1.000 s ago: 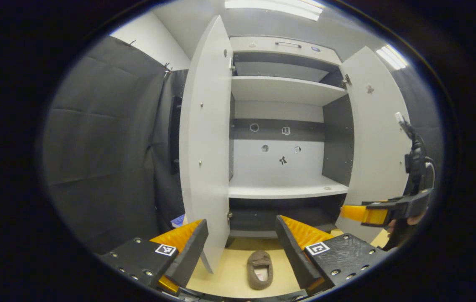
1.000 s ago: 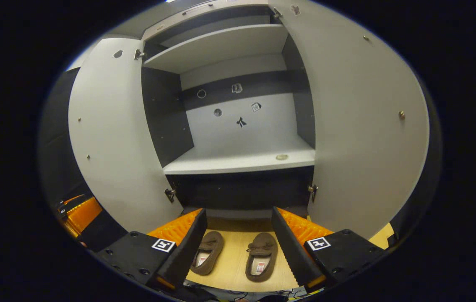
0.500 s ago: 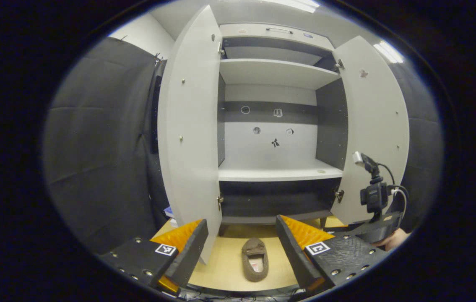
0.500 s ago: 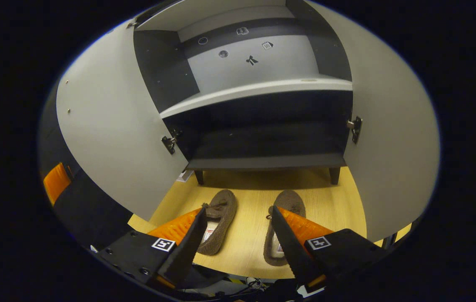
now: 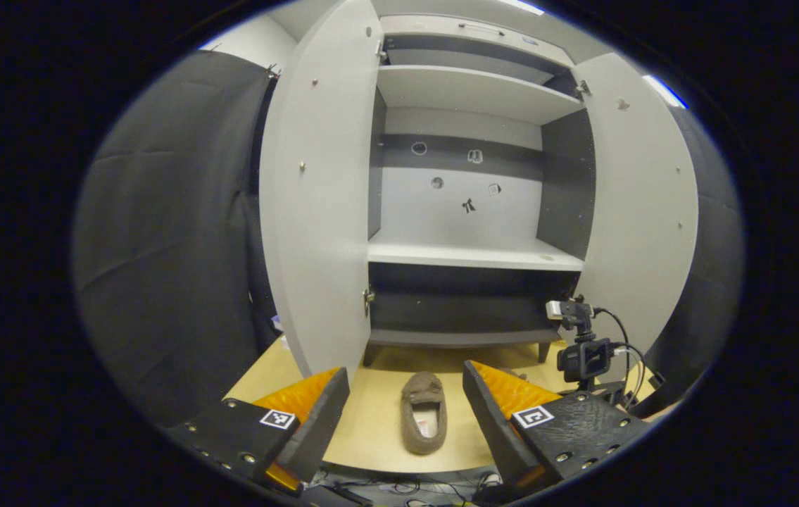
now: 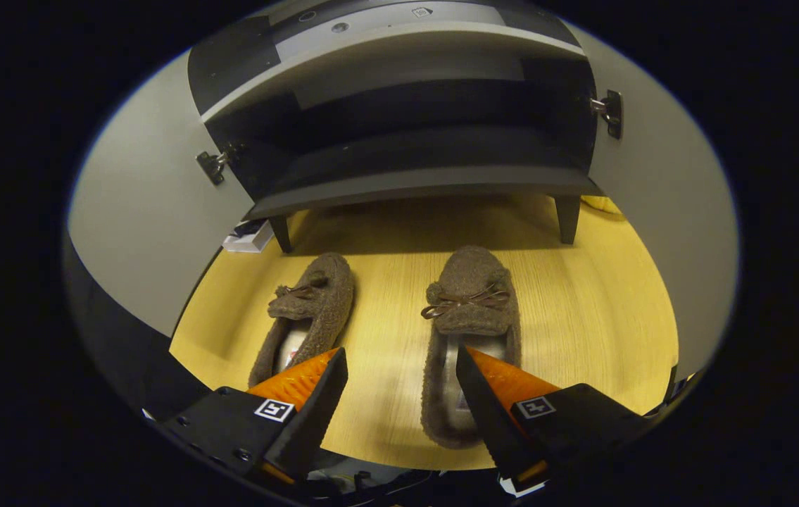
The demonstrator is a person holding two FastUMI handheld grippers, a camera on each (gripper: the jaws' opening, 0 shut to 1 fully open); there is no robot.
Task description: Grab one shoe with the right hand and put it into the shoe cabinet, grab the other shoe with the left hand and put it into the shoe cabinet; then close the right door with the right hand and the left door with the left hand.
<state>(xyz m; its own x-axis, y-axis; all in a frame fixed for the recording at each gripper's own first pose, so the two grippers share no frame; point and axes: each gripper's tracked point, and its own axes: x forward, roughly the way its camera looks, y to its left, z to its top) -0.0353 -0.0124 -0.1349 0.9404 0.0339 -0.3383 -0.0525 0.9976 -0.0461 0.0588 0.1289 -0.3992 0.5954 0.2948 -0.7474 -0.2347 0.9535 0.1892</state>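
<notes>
Right gripper (image 6: 399,394), jaws apart and empty, hovers over the right shoe (image 6: 468,331) before the shoe cabinet (image 6: 413,151); off-centre, a finger may nudge it. Left shoe (image 6: 307,313) lies beside; left gripper (image 5: 405,415) also gapes.

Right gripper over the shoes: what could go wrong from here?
1. The right gripper is open, but its gap sits between the two shoes; one finger overlaps the right shoe, so closing now would likely miss or only clip its edge.
2. The left shoe lies close beside it and could get nudged.
3. The bottom compartment looks low, so the shoe may catch its front edge going in.
</notes>
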